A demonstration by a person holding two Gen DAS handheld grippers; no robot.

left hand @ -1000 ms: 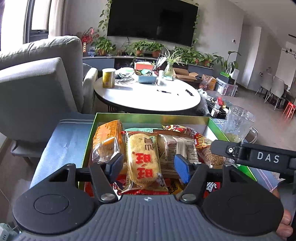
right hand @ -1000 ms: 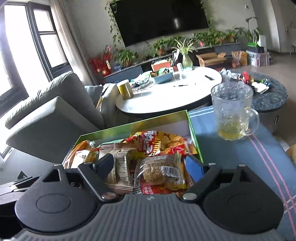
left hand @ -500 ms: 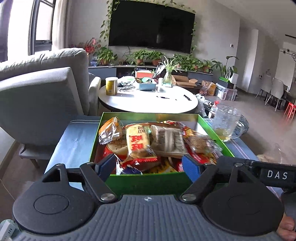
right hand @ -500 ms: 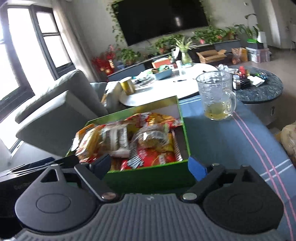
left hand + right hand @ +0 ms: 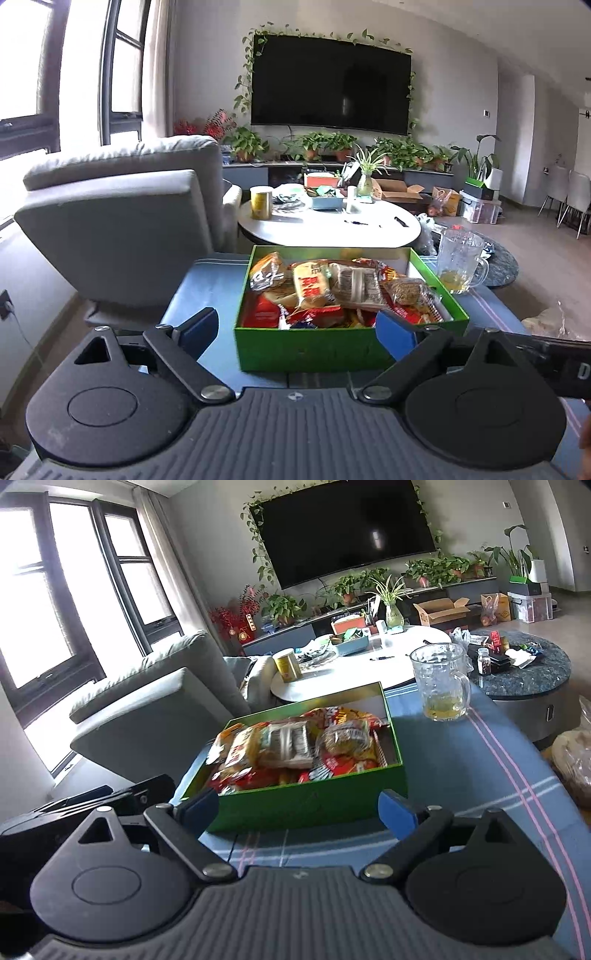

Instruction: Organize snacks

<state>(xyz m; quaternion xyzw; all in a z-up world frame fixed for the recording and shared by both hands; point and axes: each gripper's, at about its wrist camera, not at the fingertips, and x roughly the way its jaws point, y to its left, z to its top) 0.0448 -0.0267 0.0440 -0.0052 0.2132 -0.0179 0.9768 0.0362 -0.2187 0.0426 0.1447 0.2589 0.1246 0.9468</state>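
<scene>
A green box (image 5: pixel 332 350) full of wrapped snacks stands on a blue cloth-covered table; it also shows in the right wrist view (image 5: pixel 306 805). A yellow packet with red characters (image 5: pixel 310 286) and a clear-wrapped oat bar (image 5: pixel 406 291) lie on top. My left gripper (image 5: pixel 297 328) is open and empty, held back in front of the box's near wall. My right gripper (image 5: pixel 299 810) is open and empty, also short of the box. The left gripper's body (image 5: pixel 74 812) shows at the left of the right wrist view.
A glass mug (image 5: pixel 441 681) with a little yellow liquid stands right of the box. A grey armchair (image 5: pixel 122 221) is to the left. A white round table (image 5: pixel 328 225) with clutter lies beyond. A bag (image 5: pixel 572 757) sits at the far right.
Both grippers have pulled back and up from over the snacks to in front of the box. Their jaws have opened wider. The snacks stay in the box.
</scene>
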